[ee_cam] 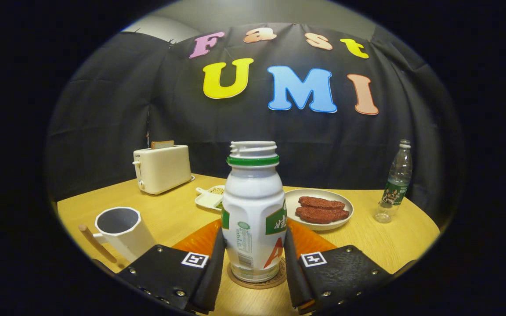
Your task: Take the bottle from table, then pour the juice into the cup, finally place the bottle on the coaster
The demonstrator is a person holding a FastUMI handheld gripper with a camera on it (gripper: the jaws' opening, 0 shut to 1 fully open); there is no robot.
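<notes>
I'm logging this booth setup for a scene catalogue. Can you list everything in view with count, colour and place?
bottle: 1, white with green band, uncapped, standing on the coaster between the fingers
coaster: 1, brown, under the bottle
mat: 1, orange, behind the bottle
cup: 1, white, left of the fingers
toaster: 1, cream, far left, bread in its slot
small dish: 1, white, behind the bottle
plate: 1, white, two brown pieces
water bottle: 1, clear, far right
table: 1, wooden
gripper: 1, fingers alongside the bottle; contact unclear

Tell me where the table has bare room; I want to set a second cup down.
Bare wood lies between the plate of meat and the water bottle, and between the toaster and the cup. The middle is crowded: the bottle stands on its coaster between the gripper fingers, with the small dish behind.
</notes>
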